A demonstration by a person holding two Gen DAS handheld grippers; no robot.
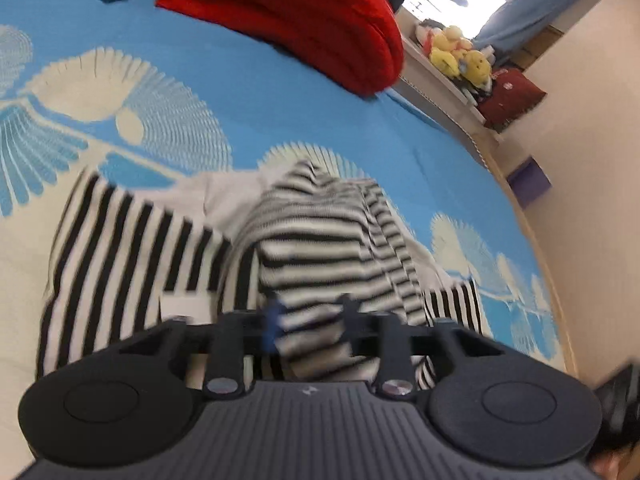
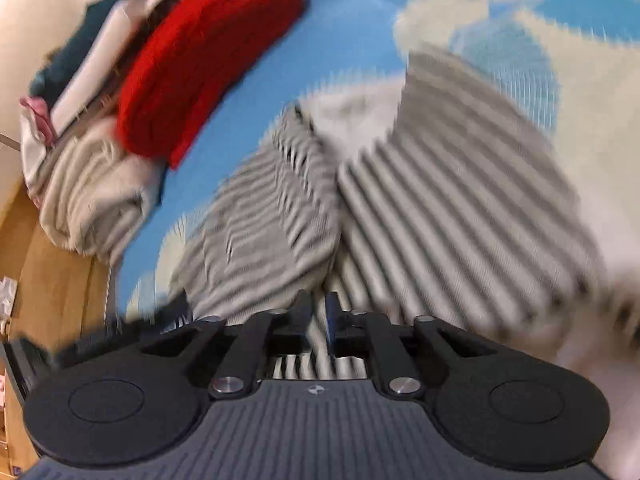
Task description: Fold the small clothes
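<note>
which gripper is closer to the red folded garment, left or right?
Hard to call; neither is near. Left gripper and right gripper both sit over the striped garment, the red garment well beyond each.

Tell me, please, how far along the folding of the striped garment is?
Partly done: one flap of the striped garment already lies bunched over its flat part on the blue bedspread. The left gripper and right gripper stand open over it. Squaring it up and setting it aside remain.
</note>
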